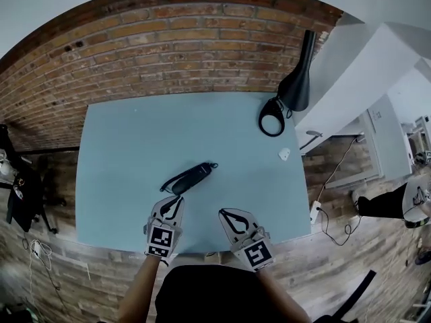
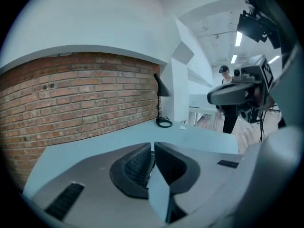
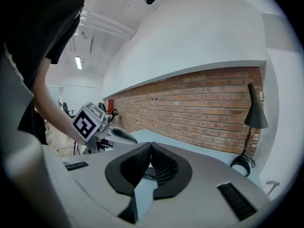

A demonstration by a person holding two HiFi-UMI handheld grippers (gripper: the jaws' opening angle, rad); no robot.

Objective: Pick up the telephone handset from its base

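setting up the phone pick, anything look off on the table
The handset lies diagonally on the bare table near its front edge, with no base in view, though a phone normally rests on one.

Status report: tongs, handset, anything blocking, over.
Left tongs barely apart, empty; right tongs shut, empty. Handset flat on table, just ahead of left tongs, untouched. Path clear.

The table (image 1: pixel 135 147) at centre is pale blue-grey and the handset (image 1: pixel 190 177) black. Across the top, the brick wall (image 1: pixel 168 39) is red-brown. At upper right the lamp (image 1: pixel 300 73) is black. Low in the frame, the grey left gripper (image 1: pixel 178 202) and right gripper (image 1: pixel 223 213) bear black-and-white square markers.
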